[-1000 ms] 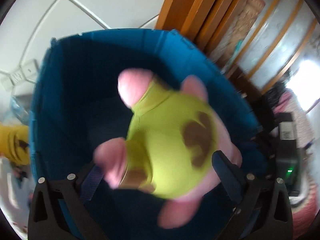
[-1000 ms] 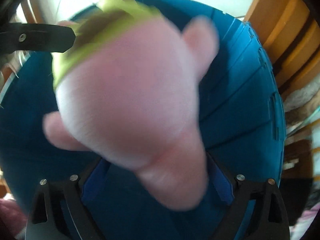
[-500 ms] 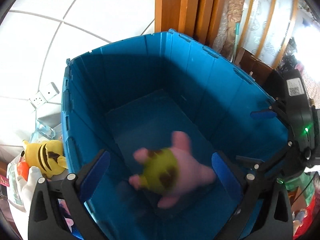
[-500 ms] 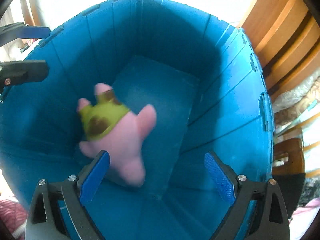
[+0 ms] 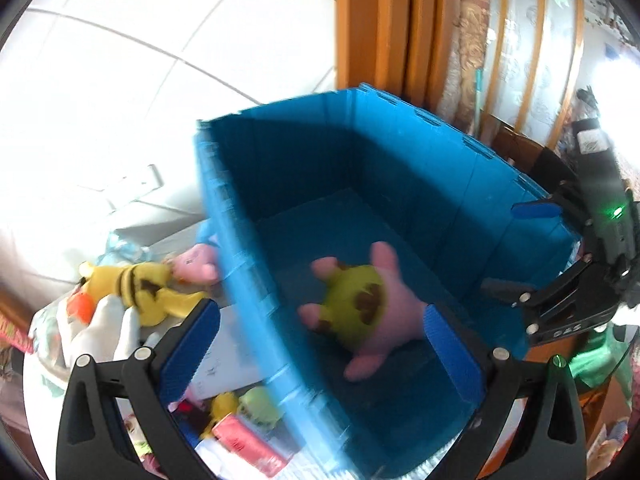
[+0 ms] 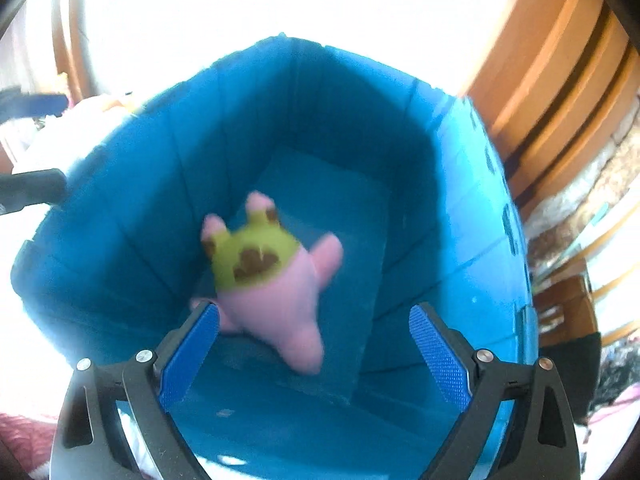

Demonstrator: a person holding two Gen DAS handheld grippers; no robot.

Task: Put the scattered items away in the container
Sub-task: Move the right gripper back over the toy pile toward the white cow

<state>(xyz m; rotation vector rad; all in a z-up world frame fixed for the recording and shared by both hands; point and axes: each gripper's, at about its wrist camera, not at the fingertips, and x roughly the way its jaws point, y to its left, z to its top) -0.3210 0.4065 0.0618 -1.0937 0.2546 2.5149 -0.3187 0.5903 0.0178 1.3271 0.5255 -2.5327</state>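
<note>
Down on the blue crate (image 6: 460,208) floor, the pink starfish plush (image 6: 264,276) has just landed (one done), both grippers (image 5: 320,344) (image 6: 314,348) spread empty, yellow plush (image 5: 136,288) next

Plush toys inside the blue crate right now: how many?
1. The pink starfish plush in green shorts lies on the floor of the blue crate, near its left wall. Nothing else shows inside; near corners are partly hidden.

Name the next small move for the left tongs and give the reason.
Probably swing the left tongs left over the bin wall toward the yellow striped plush. The pink star plush already lies on the floor of the blue bin, both tongs are open and empty, and the yellow plush sits outside the bin among other loose toys.
</note>
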